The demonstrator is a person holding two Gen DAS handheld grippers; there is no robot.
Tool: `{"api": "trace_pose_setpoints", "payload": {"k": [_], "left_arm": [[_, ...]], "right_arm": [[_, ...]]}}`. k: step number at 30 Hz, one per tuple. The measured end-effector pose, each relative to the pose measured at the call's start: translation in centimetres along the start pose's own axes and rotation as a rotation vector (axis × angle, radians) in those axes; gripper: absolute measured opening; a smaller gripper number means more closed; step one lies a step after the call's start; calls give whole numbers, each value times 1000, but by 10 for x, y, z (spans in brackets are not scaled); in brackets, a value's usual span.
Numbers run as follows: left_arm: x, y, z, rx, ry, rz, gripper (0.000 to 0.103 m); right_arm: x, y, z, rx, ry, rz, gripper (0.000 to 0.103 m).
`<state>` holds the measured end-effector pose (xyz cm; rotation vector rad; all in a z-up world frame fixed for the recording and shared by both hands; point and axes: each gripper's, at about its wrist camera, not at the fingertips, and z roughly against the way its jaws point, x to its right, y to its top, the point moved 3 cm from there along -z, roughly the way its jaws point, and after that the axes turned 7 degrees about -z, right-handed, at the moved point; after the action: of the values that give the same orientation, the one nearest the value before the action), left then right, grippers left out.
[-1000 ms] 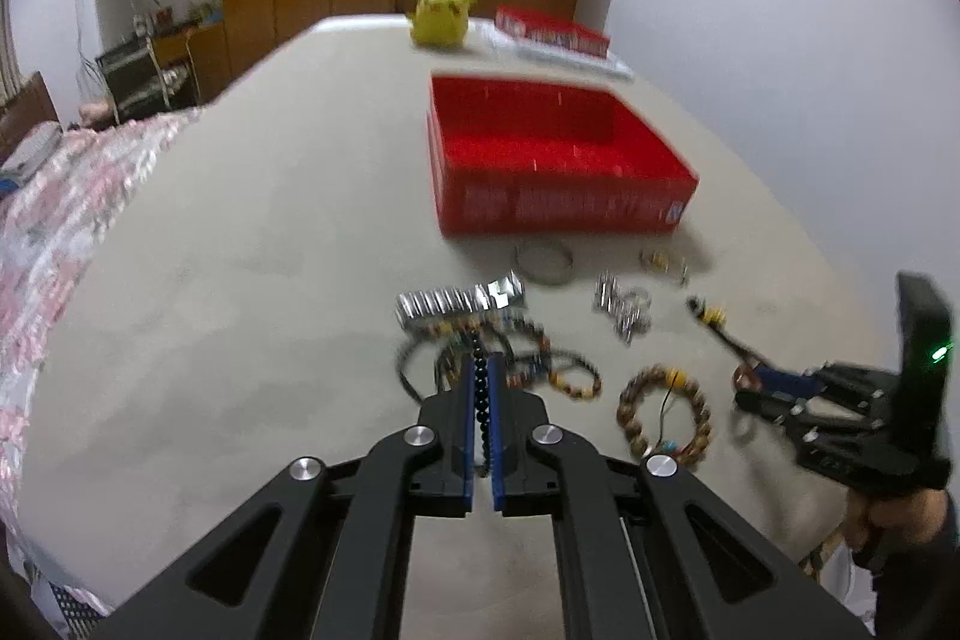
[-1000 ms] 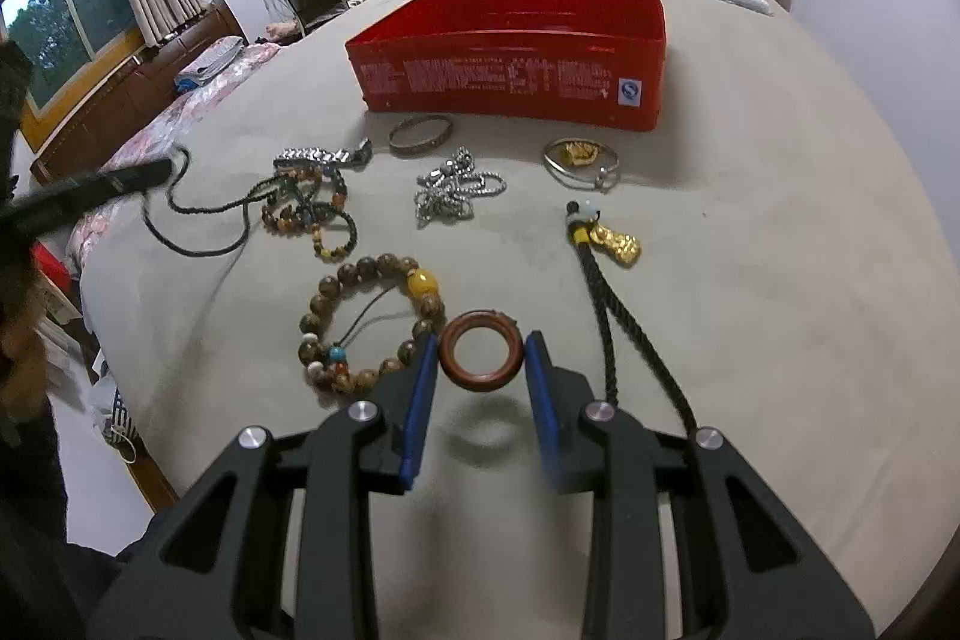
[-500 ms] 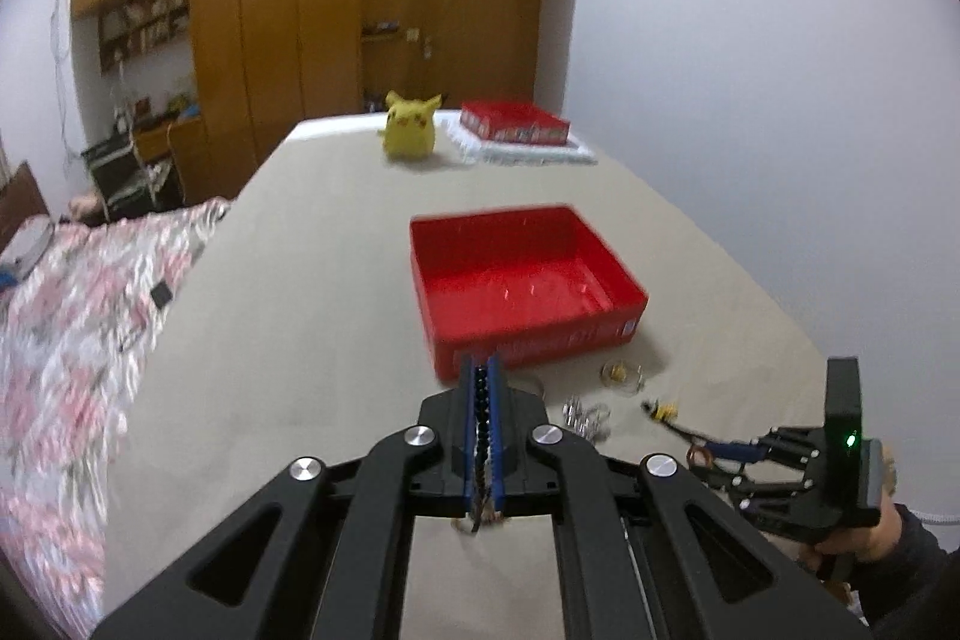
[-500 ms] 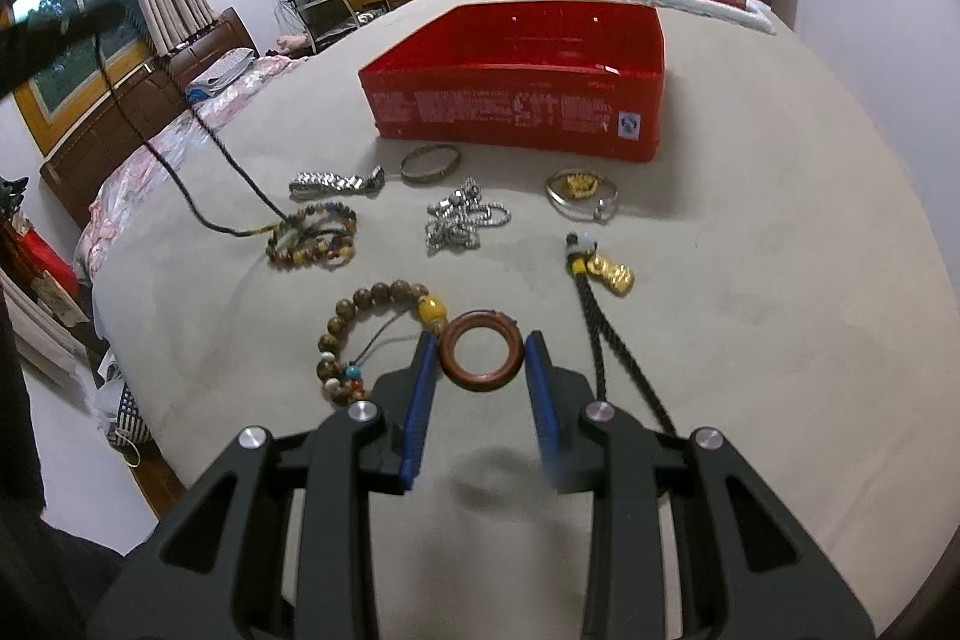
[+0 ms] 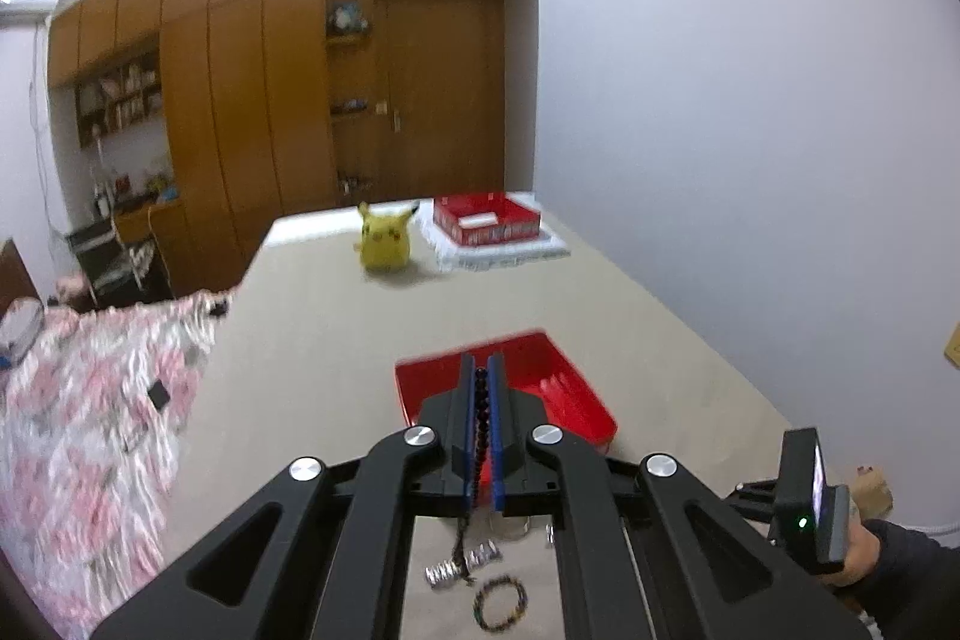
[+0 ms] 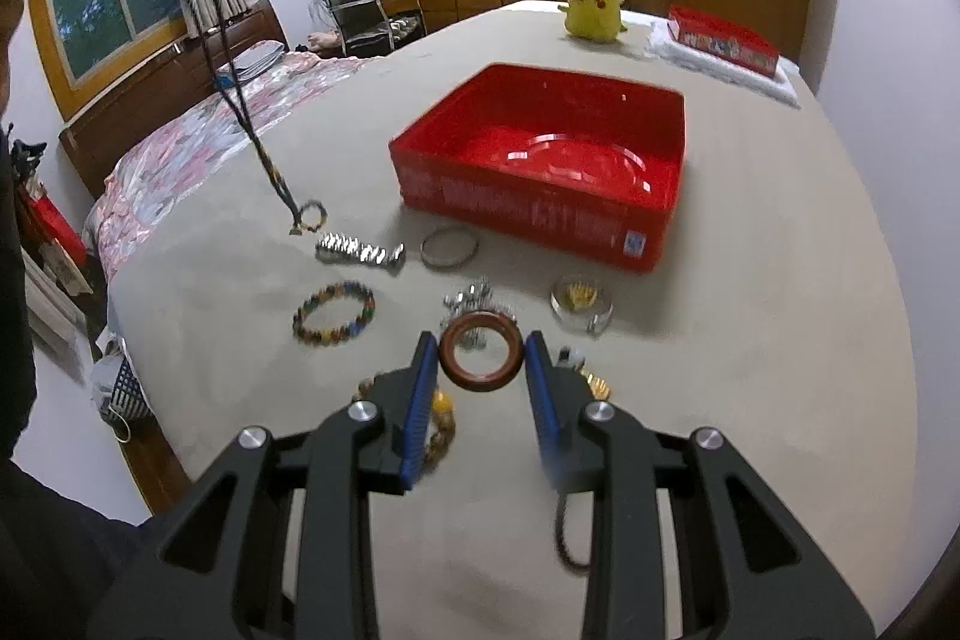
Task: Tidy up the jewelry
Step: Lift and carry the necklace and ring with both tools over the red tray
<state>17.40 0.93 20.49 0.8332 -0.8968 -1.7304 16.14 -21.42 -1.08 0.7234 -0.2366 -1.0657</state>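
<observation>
Left tongs (image 5: 479, 385): I've lifted them higher, clamped on the black bead necklace (image 5: 480, 412); red bin (image 5: 558, 394) now directly beyond.
Right tongs (image 6: 480, 358): raised, still gripping the brown ring (image 6: 480, 360).

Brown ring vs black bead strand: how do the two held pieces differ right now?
The brown ring is a rigid closed hoop; the black bead strand is limp and dangles.
The right gripper holds the brown ring across wide-set fingers; the left gripper pinches the black bead strand with fingers nearly together.
Both are lifted off the table, short of the red bin.
</observation>
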Motion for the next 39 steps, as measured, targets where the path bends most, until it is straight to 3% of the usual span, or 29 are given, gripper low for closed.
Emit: {"api": "trace_pose_setpoints", "payload": {"k": [9,21,30,39], "left_arm": [[-5,67,-3,23,-8,-32,3],[-12,119,-83,-84,-2,-53,3],[-20,112,-153,-170,-2,-32,3],[-26,61,-230,-295,-18,-3,3]], "right_arm": [[13,57,0,-22,19,1,29],[50,136,-31,-85,-8,-45,29],[69,165,-77,-138,-17,-85,29],[82,167,-134,-213,-40,-118,29]]}}
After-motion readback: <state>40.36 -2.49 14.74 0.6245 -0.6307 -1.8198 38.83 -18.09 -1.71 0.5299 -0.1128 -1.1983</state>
